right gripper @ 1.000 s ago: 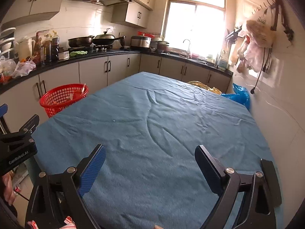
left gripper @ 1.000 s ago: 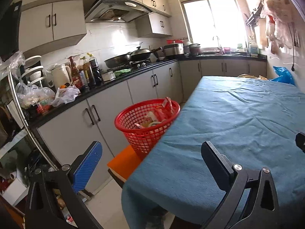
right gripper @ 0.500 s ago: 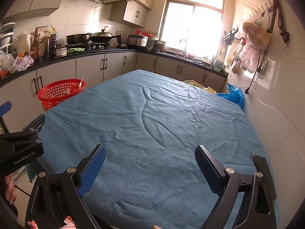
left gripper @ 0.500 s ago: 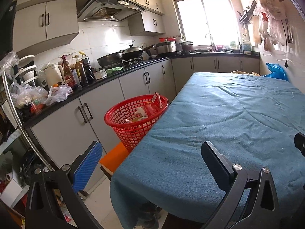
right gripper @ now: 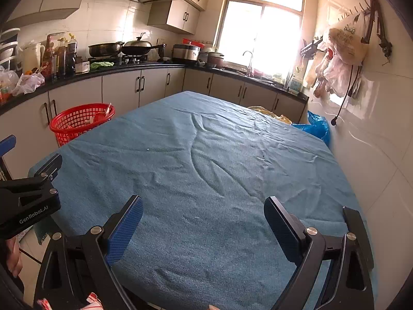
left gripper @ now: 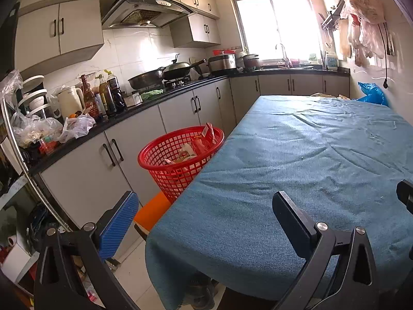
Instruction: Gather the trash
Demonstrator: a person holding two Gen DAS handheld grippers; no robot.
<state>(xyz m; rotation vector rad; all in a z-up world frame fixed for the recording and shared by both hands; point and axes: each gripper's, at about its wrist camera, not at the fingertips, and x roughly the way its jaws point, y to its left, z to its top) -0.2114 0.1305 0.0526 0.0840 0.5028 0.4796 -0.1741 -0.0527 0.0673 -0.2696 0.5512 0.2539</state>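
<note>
Standing at the near end of the table, both grippers hang over the blue cloth (right gripper: 206,168) with nothing between their fingers. The left gripper (left gripper: 204,222) has its jaws spread wide, one blue-padded finger off the table's edge above the floor, the other over the cloth. The right gripper (right gripper: 204,222) is spread just as wide, both fingers above the cloth.

The red basket (left gripper: 178,160) stands beside the table's left edge, in front of the grey cabinets (left gripper: 85,175). From the left wrist you look down into it and see the trash (left gripper: 198,144): wrappers and crumpled paper lying inside, one red-and-white packet poking above the rim. It also shows an orange seat (left gripper: 149,213) under the basket. From the right wrist the basket sits farther off, low at the left, and its contents are hard to make out.

The right wrist alone shows the body of the left gripper at the left edge, a bit of the person's hand (right gripper: 13,255) beneath it, and something red-and-white (right gripper: 93,301) at the bottom rim, too cut off to identify. It also takes in the whole cloth, wrinkled and bare.

Both views catch the blue plastic bag (right gripper: 315,126) at the far right corner, against the tiled wall, and the pans (left gripper: 160,73) on the stove.
</note>
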